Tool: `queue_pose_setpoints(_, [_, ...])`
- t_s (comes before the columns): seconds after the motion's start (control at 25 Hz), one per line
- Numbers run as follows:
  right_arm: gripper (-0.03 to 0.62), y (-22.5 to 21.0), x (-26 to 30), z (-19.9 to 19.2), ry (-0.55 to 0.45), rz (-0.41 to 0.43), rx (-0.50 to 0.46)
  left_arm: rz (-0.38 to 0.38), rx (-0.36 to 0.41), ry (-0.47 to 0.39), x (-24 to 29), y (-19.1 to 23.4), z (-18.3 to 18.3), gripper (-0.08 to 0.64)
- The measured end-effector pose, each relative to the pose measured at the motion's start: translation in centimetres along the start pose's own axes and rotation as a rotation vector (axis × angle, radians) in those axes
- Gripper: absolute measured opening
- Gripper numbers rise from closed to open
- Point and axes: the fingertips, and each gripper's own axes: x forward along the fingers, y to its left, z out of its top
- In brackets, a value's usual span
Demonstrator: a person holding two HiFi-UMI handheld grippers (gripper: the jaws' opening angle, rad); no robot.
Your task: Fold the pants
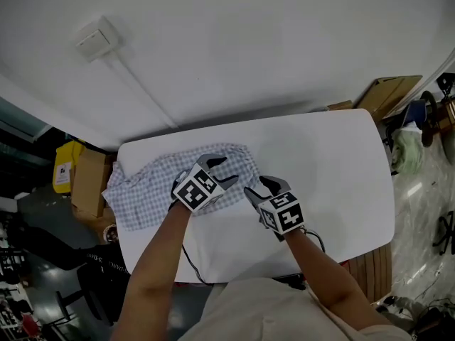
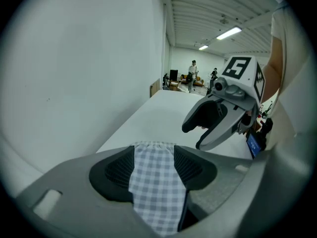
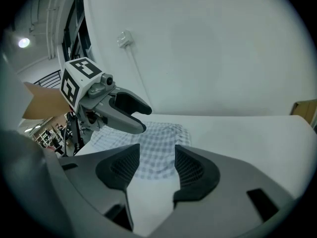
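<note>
1 pants [image 1: 142, 188] on 1 table [image 1: 341, 162]; left tongs [image 1: 223, 170], right tongs [image 1: 257, 185] (2) gaping.

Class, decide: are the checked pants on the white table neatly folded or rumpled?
Rumpled: the blue-and-white checked cloth pants lie bunched with uneven, wavy edges, no crisp fold.

The white table [image 1: 334, 176] is lying bare to the right of the checked pants [image 1: 142, 190], which are covering its left part. The 2 grippers, left gripper [image 1: 222, 170] and right gripper [image 1: 257, 187], are crowding just beside each other at the pants' right end. The wall [image 1: 249, 41] is closing off the far side.
</note>
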Motion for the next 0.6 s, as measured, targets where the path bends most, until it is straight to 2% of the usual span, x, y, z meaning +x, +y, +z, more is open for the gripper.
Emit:
queue_pose_setpoints(0.36, [0.235, -4.2, 3.0, -1.1, 0.056, -0.038, 0.085, -0.068, 0.045, 0.101, 5.2, 3.5, 1.0, 0.242])
queue_pose_setpoints(0.6, [0.244, -5.6, 4.8, -2.3, 0.123, -0.029, 0.109, -0.158, 0.139, 0.254, 8.3, 4.3, -0.7, 0.256])
